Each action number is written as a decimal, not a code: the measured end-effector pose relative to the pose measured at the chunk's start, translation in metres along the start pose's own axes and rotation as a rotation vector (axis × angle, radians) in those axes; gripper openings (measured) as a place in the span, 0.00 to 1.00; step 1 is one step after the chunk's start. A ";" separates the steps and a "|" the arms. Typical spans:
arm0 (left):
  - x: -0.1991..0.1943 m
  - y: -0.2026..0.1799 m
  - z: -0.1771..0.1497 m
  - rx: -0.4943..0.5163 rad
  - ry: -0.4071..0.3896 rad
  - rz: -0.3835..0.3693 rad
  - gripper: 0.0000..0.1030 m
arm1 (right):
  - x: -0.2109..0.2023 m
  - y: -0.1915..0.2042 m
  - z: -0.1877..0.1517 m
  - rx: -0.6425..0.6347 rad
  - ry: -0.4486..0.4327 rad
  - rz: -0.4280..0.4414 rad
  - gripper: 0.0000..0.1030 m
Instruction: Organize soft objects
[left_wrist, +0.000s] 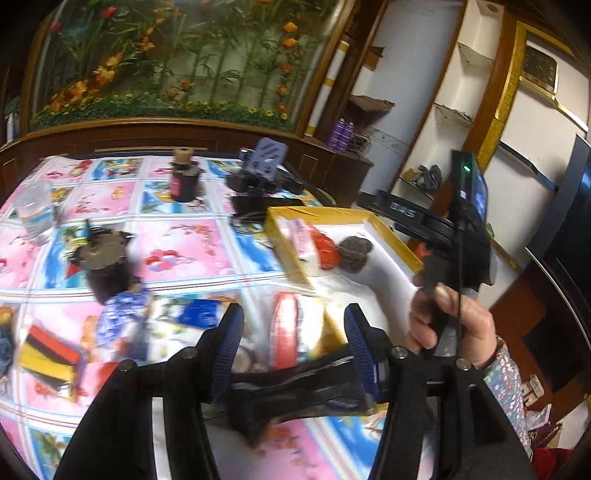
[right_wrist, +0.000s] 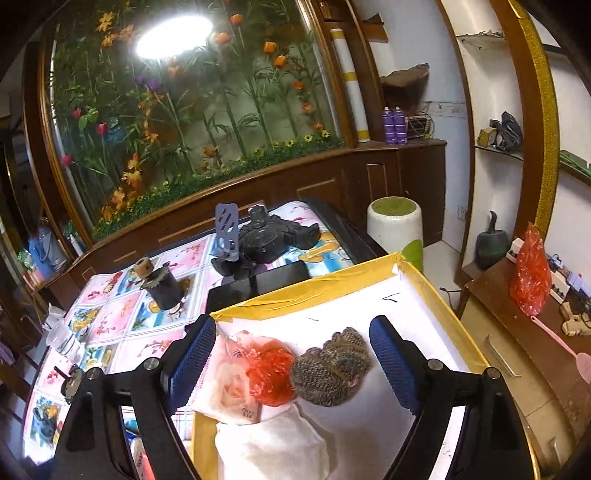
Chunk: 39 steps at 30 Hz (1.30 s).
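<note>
My left gripper (left_wrist: 295, 343) holds a crumpled black cloth (left_wrist: 295, 395) between its blue pads, low over the table near the box's near-left corner. The yellow-rimmed white box (right_wrist: 406, 280) holds a red plastic bag (right_wrist: 271, 373), a knitted brown glove (right_wrist: 332, 365), a pink-printed tissue pack (right_wrist: 225, 380) and a white cloth (right_wrist: 269, 443). My right gripper (right_wrist: 291, 354) is open and empty, hovering above these things. In the left wrist view the box (left_wrist: 391, 236) lies ahead to the right, with the red bag (left_wrist: 327, 251) and glove (left_wrist: 354, 253) inside.
On the patterned tablecloth (left_wrist: 177, 251) lie a blue floral cloth (left_wrist: 122, 314), a striped red-yellow item (left_wrist: 48, 354), a red-and-white pack (left_wrist: 286, 332), two dark cylindrical holders (left_wrist: 107, 266) (left_wrist: 184, 181) and a phone stand (left_wrist: 264, 166). A white stool (right_wrist: 395, 225) stands beyond the box.
</note>
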<state>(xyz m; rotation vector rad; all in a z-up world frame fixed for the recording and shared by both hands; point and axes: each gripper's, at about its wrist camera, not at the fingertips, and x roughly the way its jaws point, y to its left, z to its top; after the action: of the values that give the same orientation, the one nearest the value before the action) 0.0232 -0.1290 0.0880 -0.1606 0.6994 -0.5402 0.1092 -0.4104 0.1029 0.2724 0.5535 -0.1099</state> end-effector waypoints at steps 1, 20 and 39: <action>-0.006 0.011 0.000 -0.016 -0.009 0.017 0.57 | -0.001 0.000 0.000 0.000 -0.006 0.005 0.86; -0.095 0.221 -0.028 -0.358 -0.062 0.433 0.58 | -0.005 0.020 -0.006 -0.064 -0.026 0.002 0.86; -0.066 0.232 -0.024 -0.340 0.032 0.520 0.33 | -0.046 0.199 -0.114 -0.490 0.167 0.576 0.86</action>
<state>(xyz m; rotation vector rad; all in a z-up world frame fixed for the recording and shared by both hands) 0.0621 0.1039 0.0340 -0.2765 0.8246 0.0769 0.0479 -0.1861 0.0792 -0.0463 0.6299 0.6055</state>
